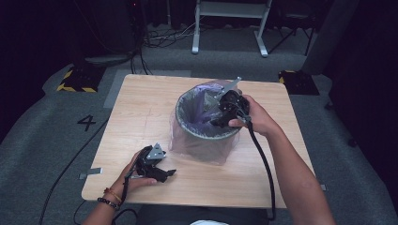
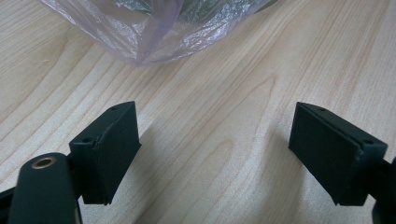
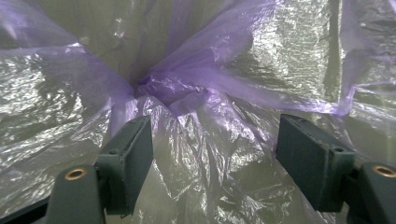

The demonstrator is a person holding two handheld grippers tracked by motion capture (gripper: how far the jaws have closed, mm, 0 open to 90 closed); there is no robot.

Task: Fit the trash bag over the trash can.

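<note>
1. a round bin [image 1: 206, 133] stands near the middle of the wooden tabletop [image 1: 141, 117], slightly toward the right; a translucent purple bag [image 1: 199, 110] lines it, folded over the rim and hanging down the outer wall to the tabletop.
2. the right gripper [image 1: 220, 119] is held by the right hand [image 1: 256, 117] over the bin's right rim, tilted down into the opening; its cable [image 1: 263, 159] trails back along the forearm.
3. in the right gripper view the jaws of the right gripper [image 3: 212, 163] stand spread wide, pinching nothing; crinkled bag film [image 3: 201, 93] lies between and beyond them, gathered into a bunched purple knot above the gap.
4. the left gripper [image 1: 166, 173] rests low at the tabletop's near left, held by the left hand [image 1: 133, 176], near the bin's base but apart from it.
5. in the left gripper view the jaws of the left gripper [image 2: 215, 154] are spread wide over bare wood, holding nothing; the bag's lower edge [image 2: 154, 32] lies ahead, not touching the jaws.
</note>
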